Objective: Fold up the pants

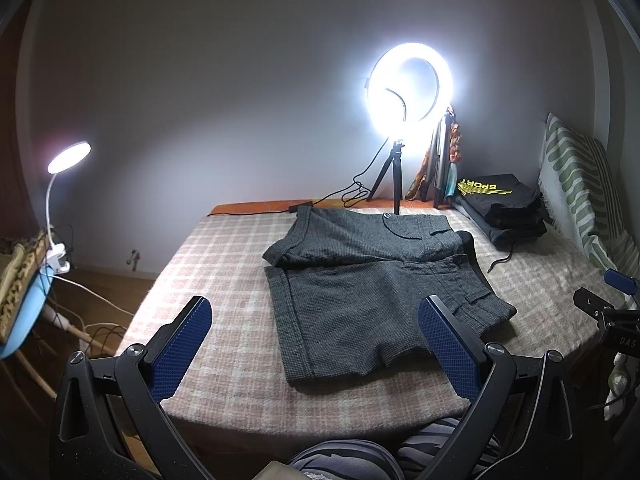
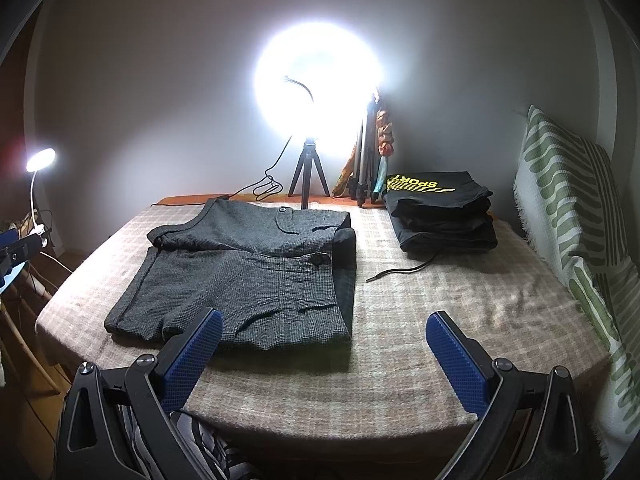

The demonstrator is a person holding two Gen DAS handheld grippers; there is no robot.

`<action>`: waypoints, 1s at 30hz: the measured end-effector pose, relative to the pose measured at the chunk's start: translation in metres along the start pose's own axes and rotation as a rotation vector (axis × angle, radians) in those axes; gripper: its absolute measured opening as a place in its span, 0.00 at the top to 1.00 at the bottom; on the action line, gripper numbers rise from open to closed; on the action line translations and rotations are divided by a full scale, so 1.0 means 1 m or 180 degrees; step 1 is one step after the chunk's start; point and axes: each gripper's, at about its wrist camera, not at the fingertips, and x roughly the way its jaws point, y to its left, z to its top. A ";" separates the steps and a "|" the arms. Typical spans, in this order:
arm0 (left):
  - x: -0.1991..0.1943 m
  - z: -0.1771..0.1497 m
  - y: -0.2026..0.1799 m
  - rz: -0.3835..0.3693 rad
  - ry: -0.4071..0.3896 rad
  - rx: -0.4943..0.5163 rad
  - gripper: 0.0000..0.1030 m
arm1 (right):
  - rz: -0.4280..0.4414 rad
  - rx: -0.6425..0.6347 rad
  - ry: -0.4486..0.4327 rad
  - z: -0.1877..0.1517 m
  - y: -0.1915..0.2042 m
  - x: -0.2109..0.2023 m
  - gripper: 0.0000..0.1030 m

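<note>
Dark grey checked shorts [image 1: 360,280] [image 2: 248,276] lie spread on a checked blanket [image 1: 224,280] [image 2: 440,320], waistband to the right, legs to the left. The far leg is slightly bunched at its hem. My left gripper [image 1: 316,312] hovers open above the near edge of the shorts, its blue pads [image 1: 184,344] apart with nothing between them. My right gripper [image 2: 326,328] is also open and empty, near the shorts' front right corner by the waistband. In the left wrist view the right gripper's tip [image 1: 616,284] shows at the far right.
A stack of folded black clothes [image 1: 500,204] [image 2: 444,212] with a loose drawstring sits at the back right. A lit ring light on a tripod [image 1: 408,88] [image 2: 316,80] stands at the back edge. A striped green cushion [image 2: 568,200] lines the right side. A clip lamp [image 1: 68,156] stands left.
</note>
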 end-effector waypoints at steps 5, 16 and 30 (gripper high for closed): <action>0.000 -0.001 0.002 0.0000 -0.0013 0.0010 0.00 | 0.0014 0.0018 0.0001 0.001 -0.001 0.001 0.00; 0.001 -0.002 0.002 -0.0004 -0.0004 0.0012 0.00 | 0.0023 0.0018 0.0012 -0.001 0.000 0.004 0.00; 0.028 0.002 0.016 0.0028 0.0091 0.0255 0.00 | -0.0001 -0.0062 0.0035 0.005 -0.008 0.017 0.00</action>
